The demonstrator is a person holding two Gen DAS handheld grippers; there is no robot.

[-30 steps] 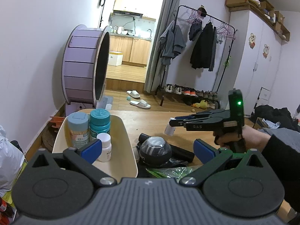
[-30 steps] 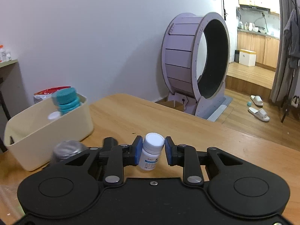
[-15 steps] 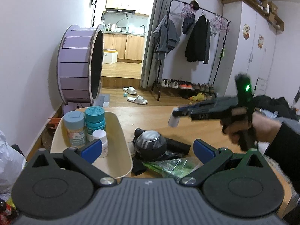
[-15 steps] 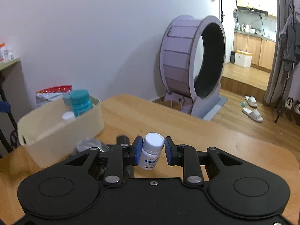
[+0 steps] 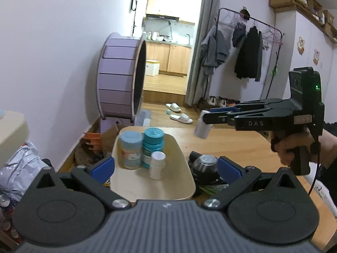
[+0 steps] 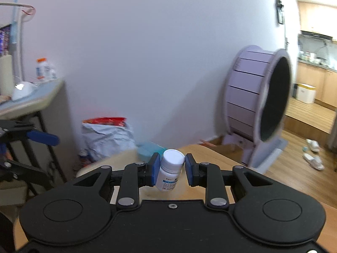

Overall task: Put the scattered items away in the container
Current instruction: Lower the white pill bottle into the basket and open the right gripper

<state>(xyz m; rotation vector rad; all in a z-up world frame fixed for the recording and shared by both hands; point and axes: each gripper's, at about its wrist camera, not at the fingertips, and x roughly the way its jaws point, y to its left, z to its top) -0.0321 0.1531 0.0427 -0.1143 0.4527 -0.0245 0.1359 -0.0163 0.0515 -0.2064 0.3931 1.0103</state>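
three bottles (image 5: 143, 150) in container (image 5: 183, 166), table (image 5: 238, 145)

Left cam sits close above the tub (image 5: 151, 186), facing the purple wheel (image 5: 120, 78). Right cam looks at that wheel (image 6: 257, 103) from farther sideways; both share it.

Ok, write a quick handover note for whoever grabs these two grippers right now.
Right gripper: shut on a small white pill bottle, held in the air above the table, just right of the bin.
Left gripper: open, empty, hovering at the near end of the cream bin.
Done: a light-blue-capped bottle, a teal-capped bottle and a white bottle stand in the bin.
Left: drop the held bottle in, then collect the dark round-topped item and green packet on the wooden table.
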